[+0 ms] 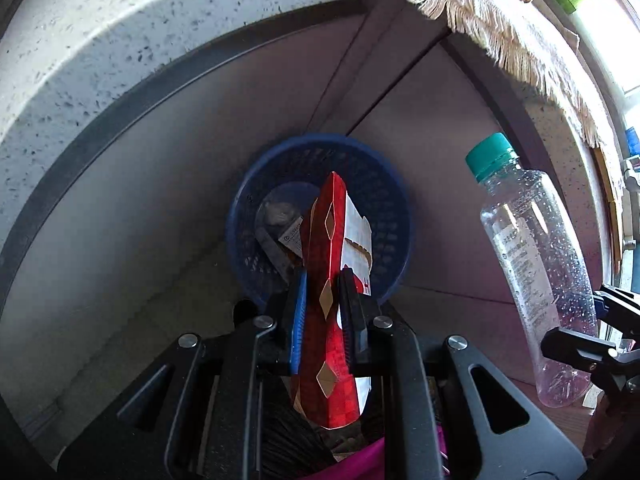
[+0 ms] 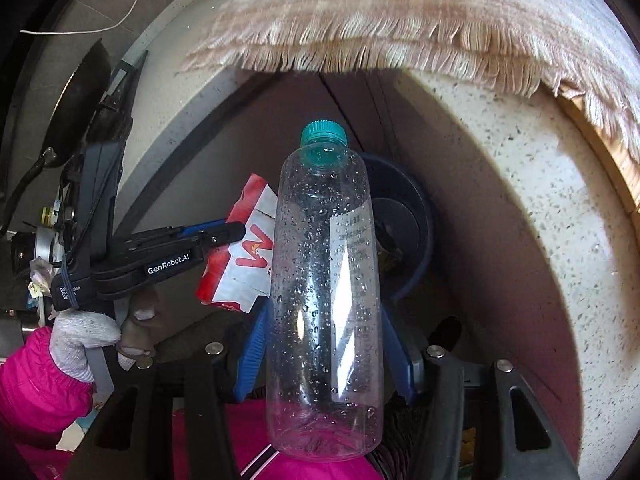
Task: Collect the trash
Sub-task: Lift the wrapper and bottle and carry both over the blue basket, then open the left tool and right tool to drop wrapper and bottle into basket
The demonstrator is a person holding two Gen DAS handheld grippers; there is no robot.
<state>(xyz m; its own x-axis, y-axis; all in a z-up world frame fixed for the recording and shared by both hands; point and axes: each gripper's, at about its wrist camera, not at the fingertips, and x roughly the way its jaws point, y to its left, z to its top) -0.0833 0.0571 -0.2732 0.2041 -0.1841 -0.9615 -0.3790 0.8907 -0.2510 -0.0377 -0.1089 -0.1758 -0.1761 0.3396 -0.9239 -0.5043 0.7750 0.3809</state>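
Observation:
My left gripper (image 1: 323, 280) is shut on a red and white snack wrapper (image 1: 330, 280), held upright in front of a blue plastic waste basket (image 1: 384, 184). The basket lies with its mouth toward me and holds some crumpled trash (image 1: 280, 216). My right gripper (image 2: 326, 320) is shut on a clear plastic bottle (image 2: 326, 288) with a teal cap, droplets inside. In the left wrist view the bottle (image 1: 532, 264) is to the right of the wrapper. In the right wrist view the left gripper (image 2: 224, 236) and wrapper (image 2: 244, 256) sit left of the bottle, and the basket (image 2: 404, 216) is behind it.
A speckled stone counter edge (image 1: 100, 52) arches overhead, with a fringed beige cloth (image 2: 380, 32) hanging over it. Dark cabinet panels (image 1: 160, 200) stand behind the basket. A black pan (image 2: 76, 108) hangs at the left in the right wrist view.

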